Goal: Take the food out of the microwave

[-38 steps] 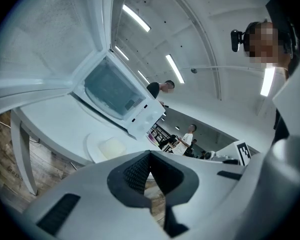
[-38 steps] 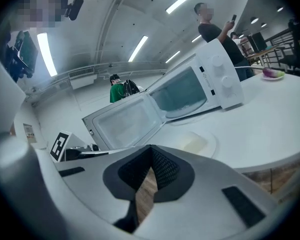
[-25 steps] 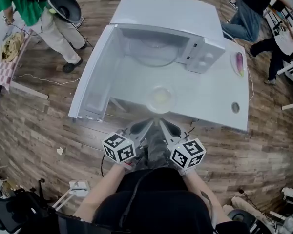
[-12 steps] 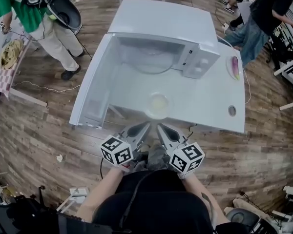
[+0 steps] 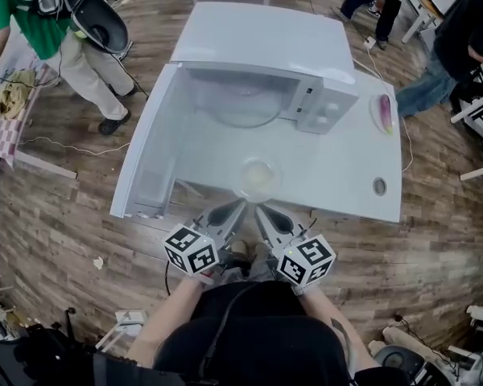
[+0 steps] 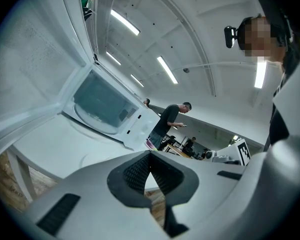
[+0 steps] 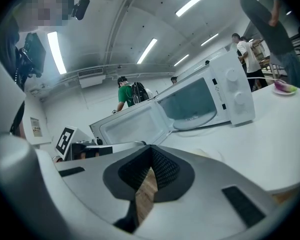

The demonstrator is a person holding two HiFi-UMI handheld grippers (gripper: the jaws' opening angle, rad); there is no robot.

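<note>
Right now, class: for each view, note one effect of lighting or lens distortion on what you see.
Head view: the wide lens bows the floor planks, and the pale bowl nearly washes out against the white table. Left gripper view: dark rounded corners; the ceiling strip lights curve and glare. Right gripper view: the same dark corners; the microwave leans.

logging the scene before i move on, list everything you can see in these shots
boxy white microwave oven: one, white, far side of the table, door swung open to the left
round glass turntable: one, clear, inside the microwave
shallow bowl of pale yellow food: one, on the table in front of the microwave
small plate with pink-purple food: one, table's right edge
white rectangular table: one
person in a green shirt: one, upper left
left gripper: grey, jaws shut, empty
right gripper: grey, jaws shut, empty
</note>
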